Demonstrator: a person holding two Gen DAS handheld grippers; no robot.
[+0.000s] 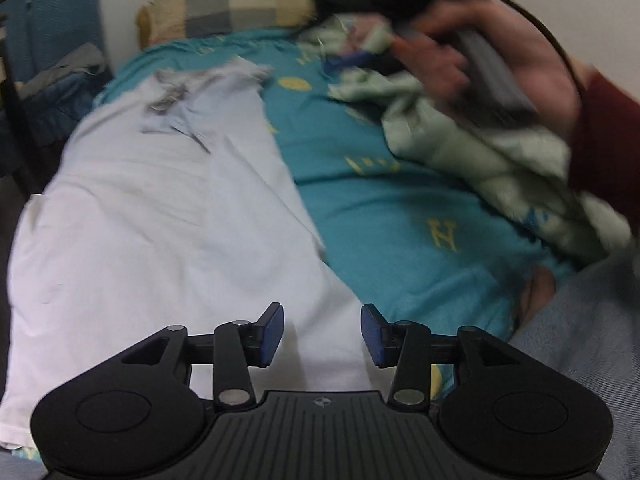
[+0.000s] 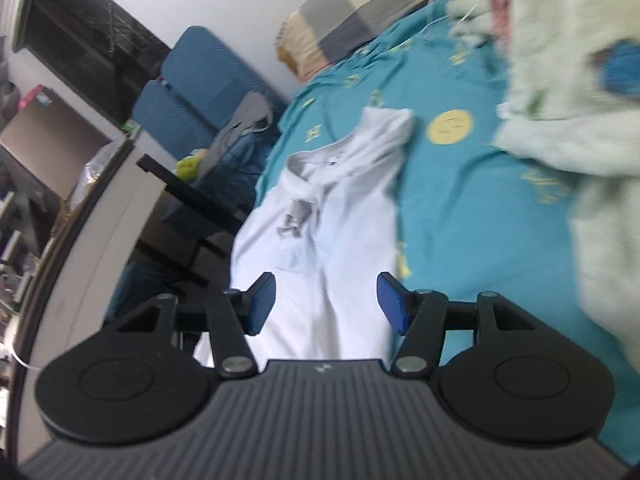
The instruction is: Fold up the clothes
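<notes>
Nearest in the left wrist view, the left tool (image 1: 322, 334) hangs over the bottom hem of the white T-shirt (image 1: 168, 216) with its blue pads standing apart and nothing pinched between them. The shirt lies lengthwise on the bed, over the teal bedsheet (image 1: 400, 216) with yellow print, running from 6 o'clock up toward 11 o'clock, where its neck end looks rumpled and grey. At 3 o'clock, across bare sheet, sits a crumpled pale green garment (image 1: 472, 148). Above it, at 1 o'clock, a hand (image 1: 492, 56) in a dark red sleeve grips the handle of the other tool, all of it blurred. In the right wrist view, the right tool (image 2: 327, 300) also stands open and empty above the shirt's lower part; the shirt's collar and one folded-in sleeve point to 12 o'clock. Farthest back, a checked pillow (image 1: 236, 6) rests against the wall at 12 o'clock, and a blue chair (image 2: 200, 80) draped with grey cloth stands off the bed's edge at 10 o'clock.
</notes>
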